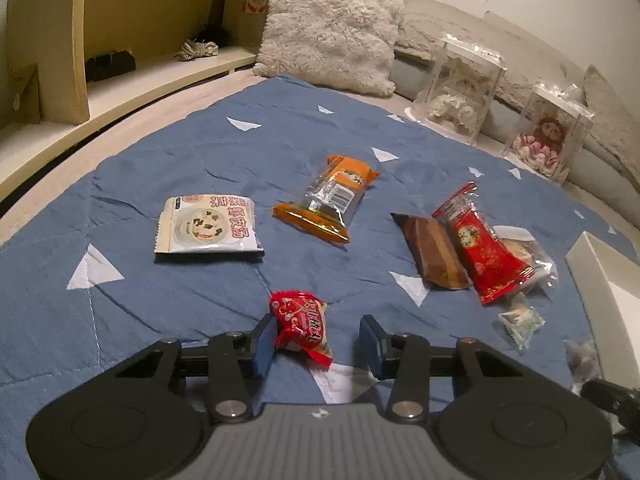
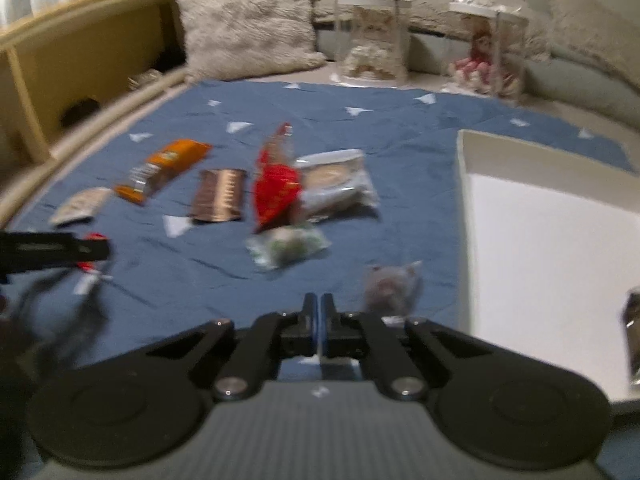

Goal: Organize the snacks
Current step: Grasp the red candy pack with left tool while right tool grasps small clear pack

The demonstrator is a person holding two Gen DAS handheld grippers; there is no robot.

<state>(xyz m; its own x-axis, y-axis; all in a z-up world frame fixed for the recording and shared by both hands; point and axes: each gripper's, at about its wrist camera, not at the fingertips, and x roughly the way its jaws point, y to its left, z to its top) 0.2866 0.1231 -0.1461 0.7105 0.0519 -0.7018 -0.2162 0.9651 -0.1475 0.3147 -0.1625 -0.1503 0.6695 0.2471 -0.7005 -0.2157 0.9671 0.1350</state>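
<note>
Crinkled red snack packet (image 1: 301,322) between jaws

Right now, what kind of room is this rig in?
Probably a living room or bedroom lounging spot: a blue quilt spread out, a fluffy cushion against a sofa-like backrest, and boxed dolls on display.

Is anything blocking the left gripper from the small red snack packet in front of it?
Nothing visible. The small red snack packet already lies between the left gripper's jaws, against one jaw and clear of the other.
</note>
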